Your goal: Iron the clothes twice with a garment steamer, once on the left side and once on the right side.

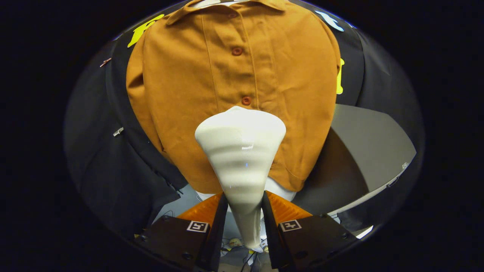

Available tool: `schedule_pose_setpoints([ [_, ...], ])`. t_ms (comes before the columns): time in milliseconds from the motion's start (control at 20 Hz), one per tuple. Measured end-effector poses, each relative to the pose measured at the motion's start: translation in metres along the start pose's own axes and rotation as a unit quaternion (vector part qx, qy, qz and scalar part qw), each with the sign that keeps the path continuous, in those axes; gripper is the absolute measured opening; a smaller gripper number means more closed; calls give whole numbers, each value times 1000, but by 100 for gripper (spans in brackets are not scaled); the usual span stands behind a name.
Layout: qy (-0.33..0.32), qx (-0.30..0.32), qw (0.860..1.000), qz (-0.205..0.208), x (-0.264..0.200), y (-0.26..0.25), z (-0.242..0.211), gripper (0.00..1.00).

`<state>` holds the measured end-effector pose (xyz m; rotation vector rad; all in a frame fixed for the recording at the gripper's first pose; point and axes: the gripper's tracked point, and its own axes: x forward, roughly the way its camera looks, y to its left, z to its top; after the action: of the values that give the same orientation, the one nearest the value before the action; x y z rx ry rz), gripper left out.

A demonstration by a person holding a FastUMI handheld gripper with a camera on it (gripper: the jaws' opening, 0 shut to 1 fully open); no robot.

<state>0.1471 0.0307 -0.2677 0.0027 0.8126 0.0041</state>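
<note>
Gripper (244, 206) clamps steamer (241, 151) against shirt (211, 83).

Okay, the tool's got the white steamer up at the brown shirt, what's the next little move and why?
Probably slide it sideways onto one front panel. The tool is shut on the glossy cream cone-shaped garment steamer, whose wide head sits at the buttoned centre strip of the hanging mustard-brown collared shirt, just under the lower red-brown button. Each pass belongs on a side, not the middle.
</note>
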Motion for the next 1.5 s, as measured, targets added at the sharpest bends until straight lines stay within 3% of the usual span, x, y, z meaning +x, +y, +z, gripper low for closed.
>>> schedule_pose_setpoints([
  [550,-180,-8,984,-3,-100,-53,68,53],
  [950,-301,3,954,6,-161,-82,103,53],
  [1300,-389,-24,921,5,-210,-89,120,53],
  [1500,-397,-17,918,12,-217,-90,121,52],
])
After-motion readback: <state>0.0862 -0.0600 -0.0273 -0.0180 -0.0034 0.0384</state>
